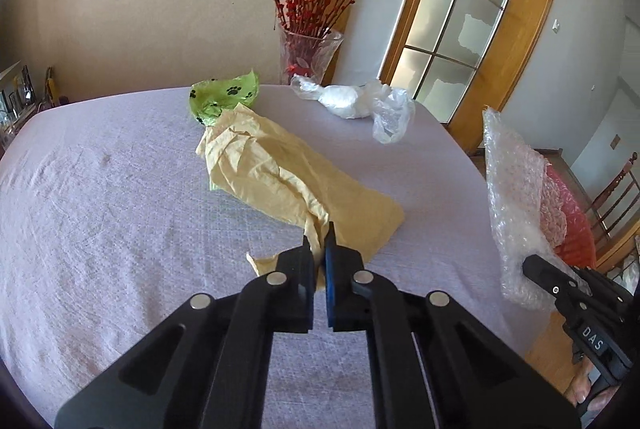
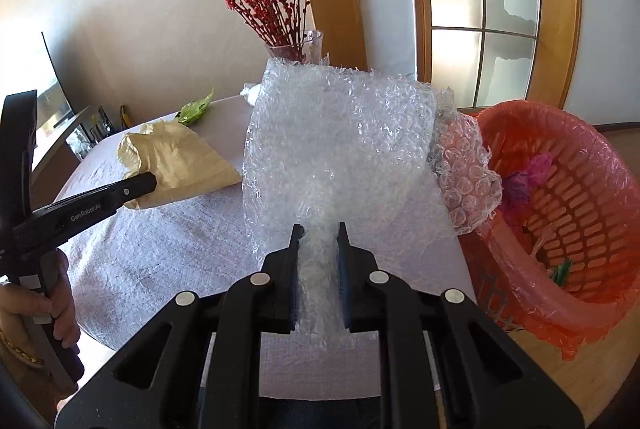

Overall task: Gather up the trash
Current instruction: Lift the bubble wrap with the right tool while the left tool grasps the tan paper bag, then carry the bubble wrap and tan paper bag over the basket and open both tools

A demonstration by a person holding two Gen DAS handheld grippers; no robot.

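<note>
My left gripper (image 1: 319,235) is shut on the near corner of a crumpled yellow paper bag (image 1: 276,173) that lies on the table; it also shows in the right wrist view (image 2: 180,159). My right gripper (image 2: 320,229) is shut on a large sheet of bubble wrap (image 2: 344,145) and holds it up at the table's right edge, beside a red basket (image 2: 568,197) lined with a red bag; the sheet's far end hangs over the basket rim. A green paw-print bag (image 1: 222,97) and a clear plastic bag (image 1: 360,103) lie at the far side.
The table has a pale lilac cloth (image 1: 100,209). A glass vase (image 1: 308,55) of red berry branches stands at the far edge. The basket holds several bits of trash (image 2: 528,173). A wooden chair (image 1: 616,197) and a wood-framed glass door (image 2: 484,9) are on the right.
</note>
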